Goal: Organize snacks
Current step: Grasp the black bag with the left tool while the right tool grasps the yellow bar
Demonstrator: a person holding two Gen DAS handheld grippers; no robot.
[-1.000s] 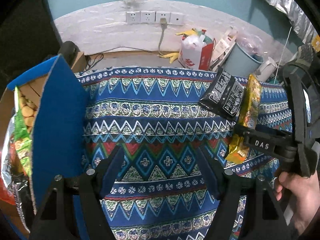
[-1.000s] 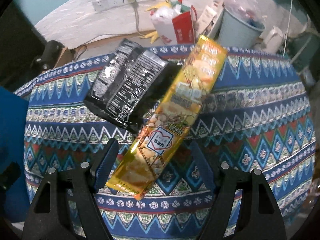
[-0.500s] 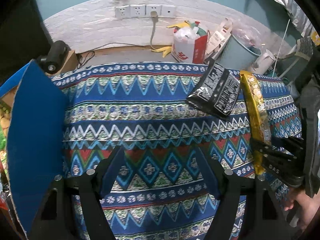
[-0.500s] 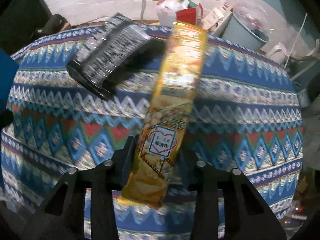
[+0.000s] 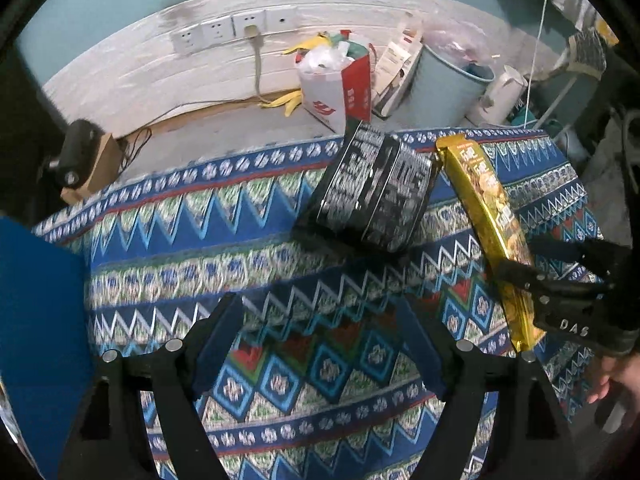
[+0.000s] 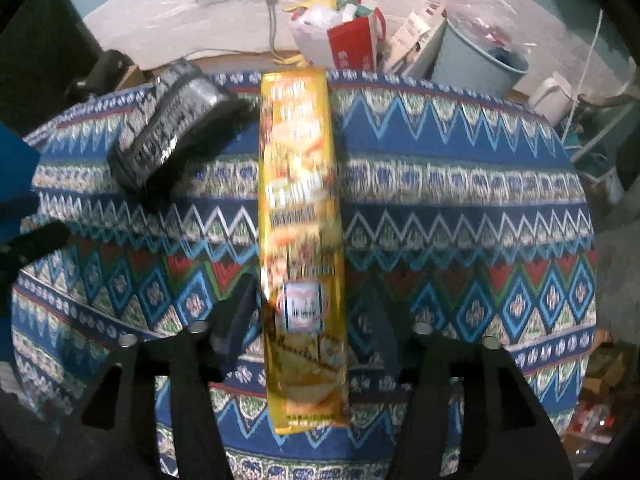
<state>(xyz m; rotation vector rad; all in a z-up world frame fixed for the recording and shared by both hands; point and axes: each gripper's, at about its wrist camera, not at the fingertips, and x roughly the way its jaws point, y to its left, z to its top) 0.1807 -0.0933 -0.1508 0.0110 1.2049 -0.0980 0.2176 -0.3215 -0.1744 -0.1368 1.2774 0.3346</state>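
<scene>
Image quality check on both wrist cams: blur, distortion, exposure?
Right wrist view: motion blur smears print on the yellow snack pack and the black packet. Left wrist view: sharper, the black packet's text only slightly soft. Both: strong fisheye curvature, dark vignetted corners, dim light.

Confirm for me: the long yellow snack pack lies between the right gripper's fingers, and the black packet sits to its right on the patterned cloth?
Not quite. In the right wrist view the black packet sits to the left of the yellow snack pack, not the right. The rest holds: the pack lies between the right gripper fingers on the patterned cloth.
</scene>
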